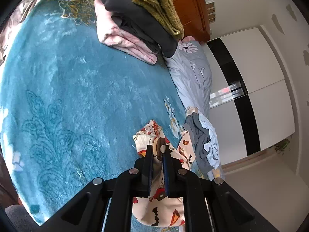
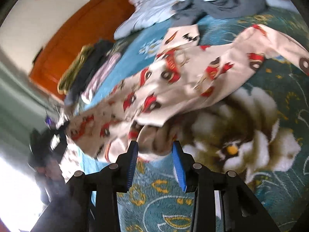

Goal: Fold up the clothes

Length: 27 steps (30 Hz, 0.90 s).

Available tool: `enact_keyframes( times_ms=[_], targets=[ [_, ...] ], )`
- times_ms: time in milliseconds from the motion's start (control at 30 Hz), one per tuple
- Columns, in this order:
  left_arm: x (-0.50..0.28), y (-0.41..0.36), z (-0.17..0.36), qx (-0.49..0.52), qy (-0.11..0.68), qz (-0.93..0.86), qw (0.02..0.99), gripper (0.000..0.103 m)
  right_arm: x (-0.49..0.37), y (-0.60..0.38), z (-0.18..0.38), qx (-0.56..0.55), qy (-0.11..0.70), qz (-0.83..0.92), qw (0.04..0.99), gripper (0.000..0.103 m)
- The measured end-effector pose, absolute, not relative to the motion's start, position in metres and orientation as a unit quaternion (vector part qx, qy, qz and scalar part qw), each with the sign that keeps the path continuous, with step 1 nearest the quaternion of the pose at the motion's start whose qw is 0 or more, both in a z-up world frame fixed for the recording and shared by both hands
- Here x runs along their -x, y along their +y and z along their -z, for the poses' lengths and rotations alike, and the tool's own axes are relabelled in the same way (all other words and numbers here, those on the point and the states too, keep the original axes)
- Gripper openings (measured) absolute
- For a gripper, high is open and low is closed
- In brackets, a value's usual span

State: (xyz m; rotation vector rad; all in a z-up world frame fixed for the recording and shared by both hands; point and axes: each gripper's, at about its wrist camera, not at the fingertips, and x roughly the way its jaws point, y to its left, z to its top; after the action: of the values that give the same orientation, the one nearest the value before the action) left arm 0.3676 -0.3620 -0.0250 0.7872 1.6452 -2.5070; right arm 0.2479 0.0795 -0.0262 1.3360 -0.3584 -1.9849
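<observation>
**A:** What's in front of you, biggest thing first?

**B:** The teal blanket point(image 1: 81, 89) covers the whole bed. At its far end I count 1 stack of folded clothes point(image 1: 139, 19), 3 pieces in it: pink at the bottom, dark grey in the middle, olive on top. On the right edge lies 1 loose heap of grey and pale-blue clothes point(image 1: 202, 141), not yet folded; I can't count the pieces in it. Then the piece I'm working on, 1 cream printed garment point(image 2: 173, 77) with red and brown cartoon figures, lying spread across the near right part of the blanket.

**A:** And your 2 grippers?

**B:** My left gripper point(image 1: 158, 150) is pressed together on a bunch of that garment's cloth. My right gripper point(image 2: 155, 150) stands with its jaws spread, a fold of the garment's edge just ahead between the blue pads point(image 2: 178, 166), nothing pinched. That view is blurred, so I can't say whether the pads brush the cloth.

**A:** How will it handle?

**B:** I'd judge it light, thin and limp. It will sag and crease wherever it isn't held, and it may drag on the plush pile. I'd take it by a hem or corner, pinching through both layers, well apart from my left grip.
</observation>
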Motion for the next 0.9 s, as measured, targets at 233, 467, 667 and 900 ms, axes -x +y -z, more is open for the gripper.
enact_keyframes(
  times_ms=[233, 467, 667, 900],
  targets=[
    [-0.364, -0.361, 0.022, -0.255, 0.530, 0.809, 0.010, 0.010, -0.260, 0.067, 0.029, -0.518, -0.105, 0.761, 0.376, 0.039],
    [-0.370, -0.368, 0.026, -0.251, 0.544, 0.801, 0.014, 0.011, -0.264, 0.056, 0.038, -0.542, -0.079, 0.756, 0.358, 0.039],
    [-0.368, -0.366, 0.028, -0.255, 0.543, 0.800, 0.011, 0.011, -0.267, 0.047, 0.049, -0.554, -0.148, 0.727, 0.378, 0.052],
    [-0.371, -0.370, 0.027, -0.252, 0.547, 0.798, 0.011, 0.011, -0.255, 0.035, 0.052, -0.537, -0.200, 0.744, 0.344, 0.051]
  ],
)
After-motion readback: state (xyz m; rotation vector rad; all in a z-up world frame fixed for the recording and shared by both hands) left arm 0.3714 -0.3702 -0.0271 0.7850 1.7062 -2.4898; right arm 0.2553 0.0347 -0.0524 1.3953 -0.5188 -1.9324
